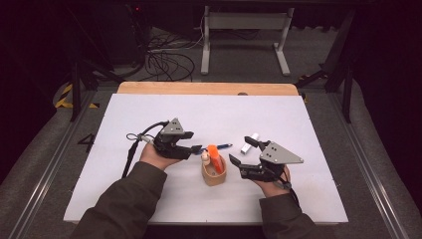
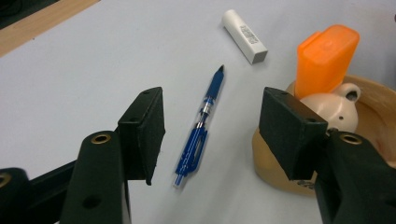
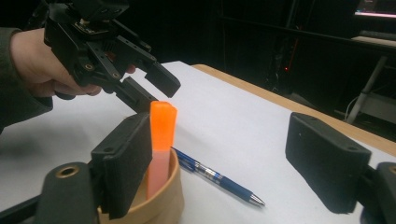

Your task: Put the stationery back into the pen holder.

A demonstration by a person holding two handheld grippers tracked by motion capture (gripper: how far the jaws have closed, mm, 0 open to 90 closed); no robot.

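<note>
A blue pen lies on the white table sheet, between the open jaws of my left gripper, which hovers just above it. Beside it stands a small wooden cup holding an orange capped item and a beige figurine. A white stick-shaped object lies beyond the pen. My right gripper is open to the right of the cup, one jaw close to the cup's rim, holding nothing. The pen lies between its jaws farther off.
The wooden table edge runs along the far side. Beyond it stand a white metal frame and loose cables on the floor. Bare white sheet extends left, right and in front of the cup.
</note>
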